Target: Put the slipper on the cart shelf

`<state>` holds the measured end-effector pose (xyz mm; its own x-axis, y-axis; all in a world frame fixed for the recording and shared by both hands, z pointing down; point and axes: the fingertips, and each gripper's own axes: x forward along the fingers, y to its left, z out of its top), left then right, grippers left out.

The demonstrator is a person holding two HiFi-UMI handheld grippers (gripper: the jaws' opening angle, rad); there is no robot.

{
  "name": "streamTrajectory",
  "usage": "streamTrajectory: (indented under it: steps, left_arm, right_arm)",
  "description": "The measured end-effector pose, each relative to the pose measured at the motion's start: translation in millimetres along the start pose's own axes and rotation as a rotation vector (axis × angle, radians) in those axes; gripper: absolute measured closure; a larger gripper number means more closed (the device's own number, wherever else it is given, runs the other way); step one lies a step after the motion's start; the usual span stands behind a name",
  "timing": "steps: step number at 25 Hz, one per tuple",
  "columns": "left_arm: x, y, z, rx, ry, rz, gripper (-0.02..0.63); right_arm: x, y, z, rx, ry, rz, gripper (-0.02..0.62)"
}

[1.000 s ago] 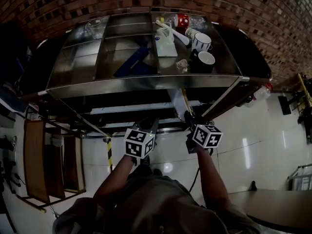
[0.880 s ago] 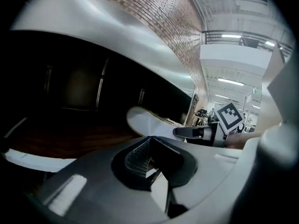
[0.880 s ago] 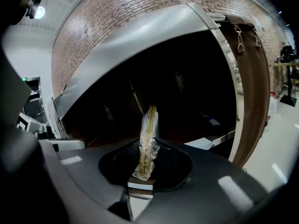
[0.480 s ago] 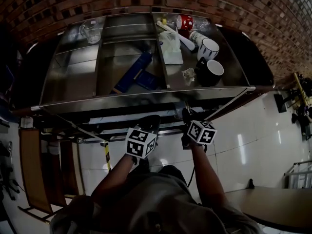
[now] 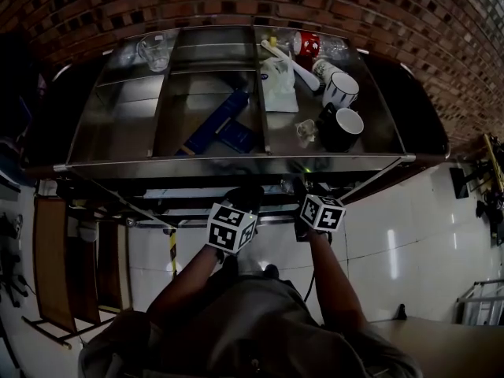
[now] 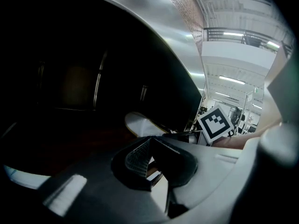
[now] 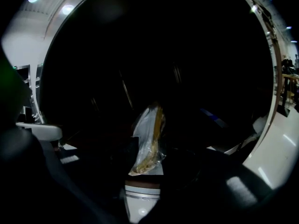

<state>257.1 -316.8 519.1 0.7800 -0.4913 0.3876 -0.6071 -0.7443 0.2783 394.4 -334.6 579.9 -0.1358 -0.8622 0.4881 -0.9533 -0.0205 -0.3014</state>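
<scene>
The slipper (image 7: 148, 139), pale and wrapped in clear plastic, stands on edge between the jaws of my right gripper (image 7: 145, 169). Those jaws have just been opening, but the pads still sit against both its sides. In the left gripper view the slipper's pale sole (image 6: 140, 123) pokes into the dark space under the cart's top, beside the right gripper's marker cube (image 6: 215, 122). My left gripper (image 6: 149, 146) has its tips together and holds nothing. In the head view both grippers, left (image 5: 240, 198) and right (image 5: 305, 191), reach under the steel cart top (image 5: 236, 162). The shelf below is lost in shadow.
On the cart top stand two mugs (image 5: 340, 89) (image 5: 340, 128), a red can (image 5: 305, 44), a glass (image 5: 150, 50), a white bag (image 5: 279, 85) and a blue object (image 5: 216, 120). A wooden rack (image 5: 55, 250) stands at the left. A yellow-and-black strip (image 5: 173, 250) lies on the floor.
Both marker cubes have moved forward toward the cart's front edge, so the grippers reach further under the top. The right one has drawn closer to the left.
</scene>
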Motion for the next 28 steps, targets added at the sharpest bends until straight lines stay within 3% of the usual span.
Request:
streamTrajectory:
  steps: [5,11,18,28]
  left_arm:
    - [4,-4,2,-0.002,0.001,0.035,0.598]
    - [2,-9,5,-0.005,-0.009,0.076,0.598]
    - [4,-22,14,0.009,-0.032,0.082,0.598]
    - [7,-39,27,0.024,-0.046,0.065,0.598]
  right_arm:
    - [5,1,-7,-0.092,0.048,0.034,0.447]
    - [1,0,-10,-0.140,0.067,0.079,0.258]
    - [-29,-2,25,-0.157,-0.030,0.145,0.257]
    - [-83,25,68,-0.159,-0.170,0.293,0.594]
